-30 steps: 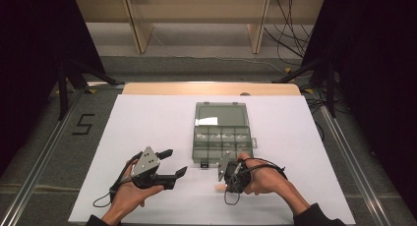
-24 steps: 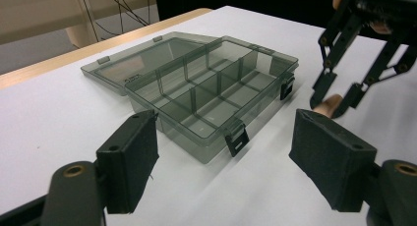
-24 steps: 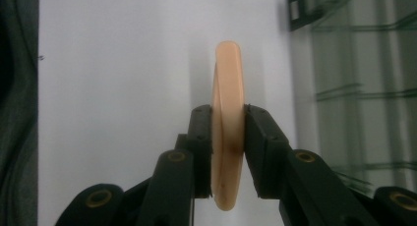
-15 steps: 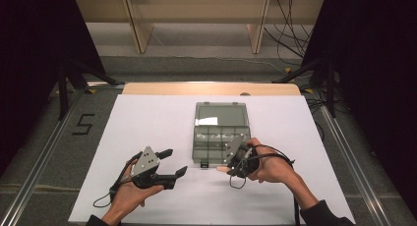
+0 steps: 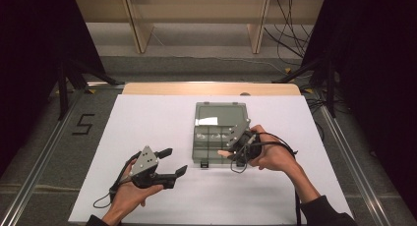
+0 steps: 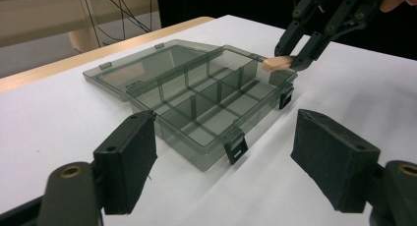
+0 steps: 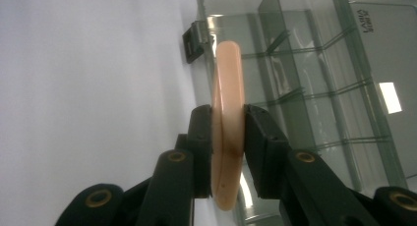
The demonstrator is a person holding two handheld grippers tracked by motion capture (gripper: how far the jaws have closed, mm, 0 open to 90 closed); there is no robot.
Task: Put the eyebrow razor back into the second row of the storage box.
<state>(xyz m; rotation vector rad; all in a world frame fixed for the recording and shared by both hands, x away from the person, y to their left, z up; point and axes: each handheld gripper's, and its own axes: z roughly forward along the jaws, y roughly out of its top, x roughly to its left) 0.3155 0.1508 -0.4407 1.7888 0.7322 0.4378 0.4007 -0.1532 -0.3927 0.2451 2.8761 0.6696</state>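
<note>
- Hanging over the near right corner of the box (image 5: 220, 132), the peach piece (image 7: 227, 123) is clamped edge-on between the pads of the right gripper (image 5: 231, 153); the left gripper view shows the piece (image 6: 276, 63) just above the box rim (image 6: 255, 86), not yet inside.
- Box: smoke-tinted, lid (image 5: 220, 115) folded flat at 12 o'clock, compartments in view bare, two latches (image 6: 236, 148) on the front wall.
- Right gripper, seen from the left one (image 6: 300, 51): jaws clenched on the piece at 1 o'clock of the box.
- Left gripper (image 5: 169, 163): jaws spread wide, nothing between the pads (image 6: 130, 159); parked on the table (image 5: 162, 118) at 8 o'clock of the box.
- Progress, as judged: the piece is picked up and brought to the box; lowering it into a compartment, releasing it, and probably shutting the lid remain.
</note>
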